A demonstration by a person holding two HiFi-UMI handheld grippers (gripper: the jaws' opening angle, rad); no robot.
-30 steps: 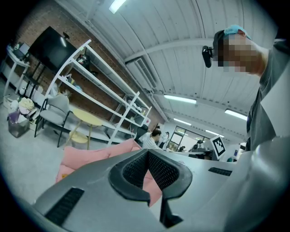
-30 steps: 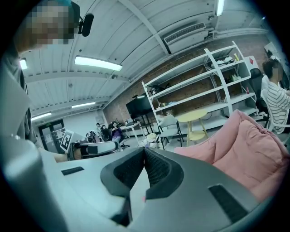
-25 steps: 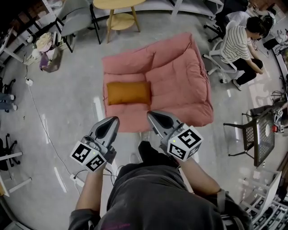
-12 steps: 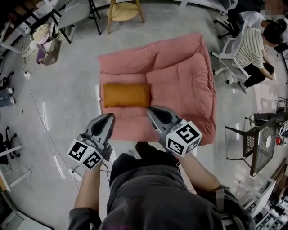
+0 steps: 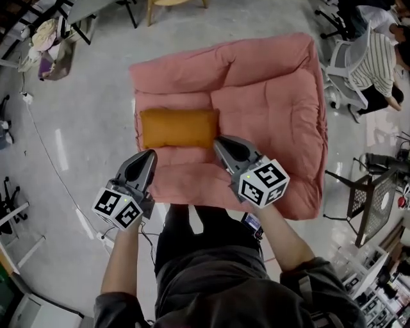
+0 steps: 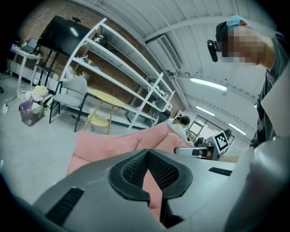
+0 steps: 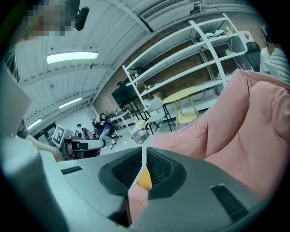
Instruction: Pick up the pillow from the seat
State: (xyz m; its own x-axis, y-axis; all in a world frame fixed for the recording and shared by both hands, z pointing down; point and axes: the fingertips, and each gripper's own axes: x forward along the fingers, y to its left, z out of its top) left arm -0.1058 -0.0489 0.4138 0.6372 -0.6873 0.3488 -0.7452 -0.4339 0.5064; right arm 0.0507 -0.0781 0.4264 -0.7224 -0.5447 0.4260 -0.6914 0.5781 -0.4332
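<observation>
An orange pillow (image 5: pixel 179 128) lies on the left side of a pink cushioned floor seat (image 5: pixel 269 109). My left gripper (image 5: pixel 146 156) hovers over the seat's front edge, just short of the pillow's near left side, jaws shut and empty. My right gripper (image 5: pixel 221 143) is at the pillow's near right corner, also shut with nothing held. In the right gripper view a sliver of the orange pillow (image 7: pixel 144 180) shows past the closed jaws. The left gripper view shows only the pink seat (image 6: pixel 104 145) ahead.
A person in a striped shirt (image 5: pixel 378 61) sits on an office chair at the right. A yellow wooden stool (image 5: pixel 173 5) stands behind the seat. A black mesh chair (image 5: pixel 375 198) is at the right, and a cable (image 5: pixel 48 154) runs over the grey floor at the left.
I have stepped closer to the seat. Both grippers moved forward and now sit at the pillow's near edge. Their jaws stayed shut.
</observation>
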